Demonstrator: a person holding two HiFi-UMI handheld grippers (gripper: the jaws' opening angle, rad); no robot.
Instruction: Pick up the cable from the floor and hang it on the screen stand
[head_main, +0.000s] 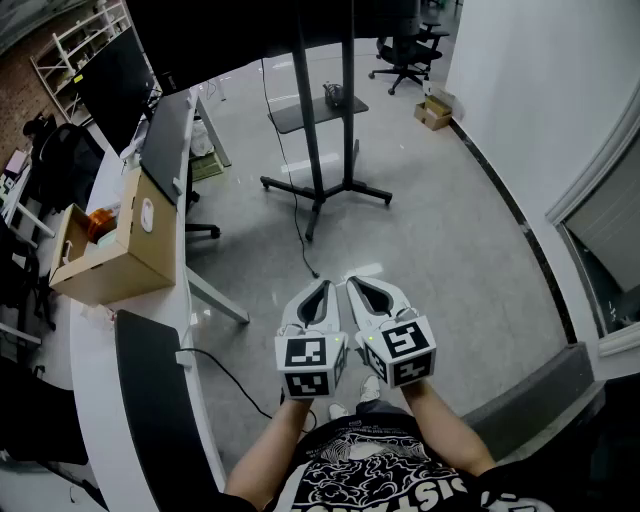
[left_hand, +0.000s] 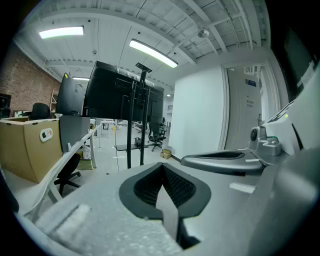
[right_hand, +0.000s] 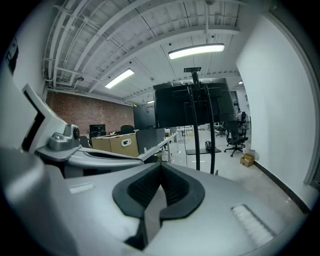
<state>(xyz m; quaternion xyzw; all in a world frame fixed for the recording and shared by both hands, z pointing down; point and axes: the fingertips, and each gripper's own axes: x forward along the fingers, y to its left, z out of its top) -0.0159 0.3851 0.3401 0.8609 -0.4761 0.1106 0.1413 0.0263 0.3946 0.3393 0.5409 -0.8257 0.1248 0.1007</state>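
The screen stand (head_main: 318, 150) is cut off by the top edge of the head view, so only the dark underside of its screen shows. The cable (head_main: 303, 245) is a thin black line on the grey floor. It runs from beside the stand's base to an end just ahead of the gripper tips, and its upper run is hard to follow against the stand's poles. In both gripper views the cable is too thin to make out.

The person's 2 forearms reach forward from the bottom edge, holding the grippers side by side, nearly touching, and aimed at the stand. The left gripper (head_main: 322, 286) has its jaws pressed together with nothing between them, as its own view (left_hand: 162, 166) shows. The right gripper (head_main: 352, 283) is likewise closed and empty (right_hand: 161, 168). Both are well above the floor, clear of the cable.

Each marker cube carries black-and-white square patterns, not letters. The white print on the person's black shirt (head_main: 385, 478) is cropped and cannot be read whole. A cardboard box (head_main: 110, 255) on the desk at the left bears a small white sticker, too small to read.
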